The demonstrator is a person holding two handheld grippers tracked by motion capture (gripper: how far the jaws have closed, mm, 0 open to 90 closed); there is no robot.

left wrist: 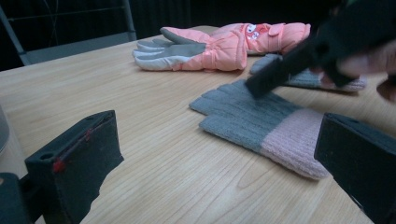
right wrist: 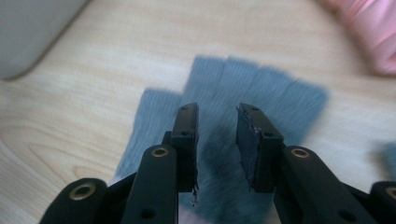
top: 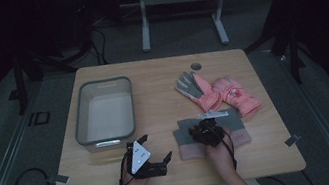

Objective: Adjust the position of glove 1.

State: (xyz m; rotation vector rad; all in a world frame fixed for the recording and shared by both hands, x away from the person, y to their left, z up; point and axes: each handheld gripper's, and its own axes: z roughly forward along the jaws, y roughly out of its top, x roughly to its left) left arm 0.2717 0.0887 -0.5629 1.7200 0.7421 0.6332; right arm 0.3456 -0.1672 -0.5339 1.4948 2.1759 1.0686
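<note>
I'm holding the right tongs (right wrist: pixel 217 135) slightly apart just above the grey glove (top: pixel 186 138); left tongs (top: pixel 151 151) are waiting wide apart beside it. Pinching shallow, I'm risking the knit slipping free.

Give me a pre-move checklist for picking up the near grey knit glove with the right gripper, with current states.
1. Right gripper open: ok, a gap shows between its jaws.
2. Right gripper lined up over the grey knit glove: ok.
3. Glove lies flat on the table: ok.
4. Jaws touching the fabric: cannot tell.
5. Left gripper out of the way: ok, open, beside the glove.
6. Bin free to receive: ok, nothing visible inside.
</note>
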